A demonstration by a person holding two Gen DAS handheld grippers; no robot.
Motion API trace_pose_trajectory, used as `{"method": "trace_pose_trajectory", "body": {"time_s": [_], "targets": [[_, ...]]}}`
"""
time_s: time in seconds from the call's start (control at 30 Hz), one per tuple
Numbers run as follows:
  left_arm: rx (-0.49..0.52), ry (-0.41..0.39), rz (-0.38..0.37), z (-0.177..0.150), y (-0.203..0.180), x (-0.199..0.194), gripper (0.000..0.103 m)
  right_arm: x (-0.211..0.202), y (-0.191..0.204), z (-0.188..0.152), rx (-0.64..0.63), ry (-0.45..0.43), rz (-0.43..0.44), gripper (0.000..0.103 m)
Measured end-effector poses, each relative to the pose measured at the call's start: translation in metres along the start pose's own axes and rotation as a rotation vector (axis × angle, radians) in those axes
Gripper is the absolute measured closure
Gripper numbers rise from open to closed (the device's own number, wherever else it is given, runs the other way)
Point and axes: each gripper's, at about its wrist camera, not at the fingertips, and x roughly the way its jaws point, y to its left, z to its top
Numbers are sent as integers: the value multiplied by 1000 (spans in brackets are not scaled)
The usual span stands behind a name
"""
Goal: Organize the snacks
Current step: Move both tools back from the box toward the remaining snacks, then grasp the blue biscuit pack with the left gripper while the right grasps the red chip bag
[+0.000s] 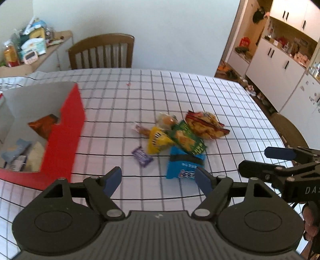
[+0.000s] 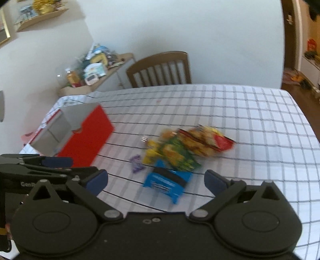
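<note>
Snacks (image 1: 180,138) heaped mid-table, red box (image 1: 64,138) to left. Left gripper (image 1: 159,180) and right gripper (image 2: 156,181) both spread, empty. Advice: take nearest blue packet (image 1: 185,165) alone, pinch flat edges, avoid dragging pile.

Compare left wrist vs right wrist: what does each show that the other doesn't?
Left wrist only: the red box's contents, an orange packet and some pale items below it, plus white kitchen cabinets at far right.

Right wrist only: a wall shelf at top left; the box interior there shows only bare walls.

Both: the red box on the checked tablecloth, the snack pile with the blue packet nearest, the purple bar, a wooden chair, and both tongs open and empty: left, right.
</note>
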Motion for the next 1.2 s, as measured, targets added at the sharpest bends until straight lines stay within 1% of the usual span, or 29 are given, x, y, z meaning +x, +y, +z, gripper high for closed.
{"method": "trace_pose_trajectory", "body": {"time_s": [0.23, 0.43, 0.63, 0.77, 0.93, 1.03, 1.1, 1.17, 1.2], "targets": [[49, 101, -52, 5, -28, 45, 23, 10, -41, 4, 51, 11, -73, 0], [103, 171, -63, 12, -46, 85, 23, 35, -62, 17, 56, 36, -114, 1], [102, 252, -36, 15, -51, 123, 23, 70, -74, 36, 72, 74, -120, 3], [95, 286, -34, 16, -55, 141, 23, 93, -75, 47, 59, 95, -112, 3], [96, 304, -30, 17, -58, 157, 23, 120, -69, 57, 51, 126, -110, 4], [90, 315, -30, 17, -58, 166, 23, 133, -66, 59, 51, 145, -109, 7], [94, 308, -32, 17, -59, 169, 24, 139, -64, 59, 43, 154, -118, 11], [101, 306, -31, 17, -60, 171, 24, 144, -65, 58, 48, 166, -114, 22], [103, 303, -30, 17, -60, 173, 25, 145, -66, 58, 56, 169, -109, 23]]}}
